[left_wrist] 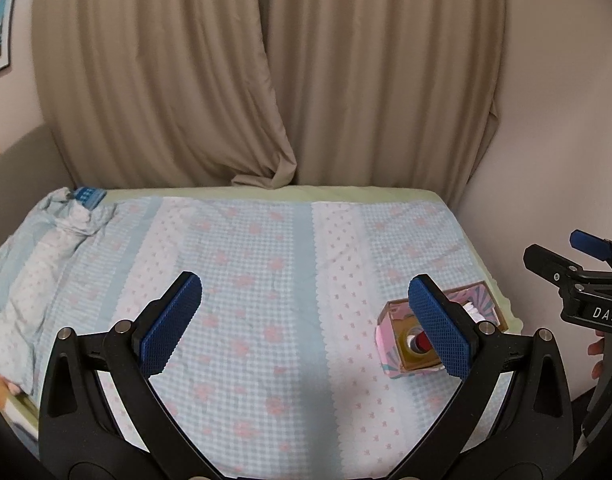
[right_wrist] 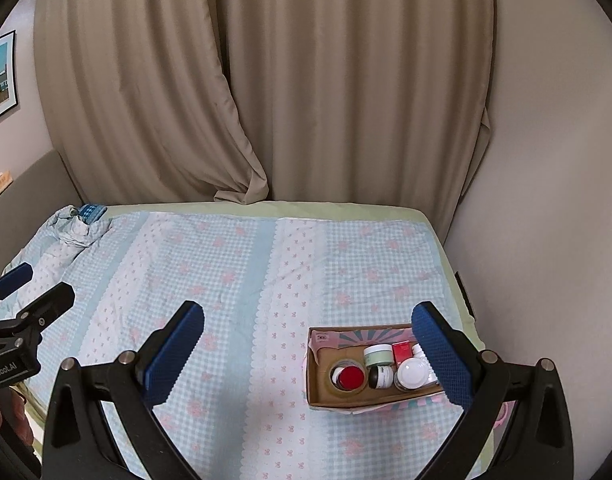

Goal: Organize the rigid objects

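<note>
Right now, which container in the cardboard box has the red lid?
The round jar at the left end of the cardboard box, sitting inside a tape roll. The other jars have white, pale green or black tops.

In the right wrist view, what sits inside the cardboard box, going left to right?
Inside the open cardboard box: red-capped jar → pale green-lidded round jar → small red carton → white-capped bottle.

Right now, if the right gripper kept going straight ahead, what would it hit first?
Probably the checked bedspread: the open right gripper points down at bare fabric, left of the cardboard box. Depth is unclear.
</note>
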`<action>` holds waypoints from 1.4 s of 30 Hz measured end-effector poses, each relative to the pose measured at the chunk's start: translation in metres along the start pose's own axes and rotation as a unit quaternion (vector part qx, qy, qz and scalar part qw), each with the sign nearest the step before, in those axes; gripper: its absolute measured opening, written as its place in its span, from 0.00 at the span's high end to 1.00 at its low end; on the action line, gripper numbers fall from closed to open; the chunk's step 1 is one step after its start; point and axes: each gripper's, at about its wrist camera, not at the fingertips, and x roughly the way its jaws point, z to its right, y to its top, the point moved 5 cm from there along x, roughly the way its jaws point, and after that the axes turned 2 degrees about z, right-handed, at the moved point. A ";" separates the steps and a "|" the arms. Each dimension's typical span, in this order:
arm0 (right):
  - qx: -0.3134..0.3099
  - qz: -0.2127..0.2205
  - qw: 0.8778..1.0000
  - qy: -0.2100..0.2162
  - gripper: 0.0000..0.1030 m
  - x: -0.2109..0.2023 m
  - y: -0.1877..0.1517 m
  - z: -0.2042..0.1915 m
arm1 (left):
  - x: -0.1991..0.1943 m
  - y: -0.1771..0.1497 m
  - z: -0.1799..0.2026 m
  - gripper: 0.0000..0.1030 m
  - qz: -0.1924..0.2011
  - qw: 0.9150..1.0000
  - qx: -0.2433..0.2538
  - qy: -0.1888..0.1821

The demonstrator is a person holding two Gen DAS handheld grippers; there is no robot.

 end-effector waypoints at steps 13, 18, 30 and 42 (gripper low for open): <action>0.002 -0.001 1.000 0.000 0.00 0.003 0.002 0.001 | 0.002 -0.001 -0.001 0.00 -0.001 1.000 0.001 0.003; 0.002 -0.001 1.000 0.001 0.00 0.005 0.002 0.002 | 0.002 -0.001 -0.001 0.00 -0.001 1.000 0.001 0.003; 0.001 -0.001 1.000 0.001 0.00 0.006 0.003 0.004 | 0.005 0.001 0.000 0.00 0.001 1.000 0.006 0.007; 0.005 0.003 1.000 -0.007 0.00 0.009 0.004 0.002 | 0.007 0.002 0.001 0.00 0.002 1.000 0.007 0.005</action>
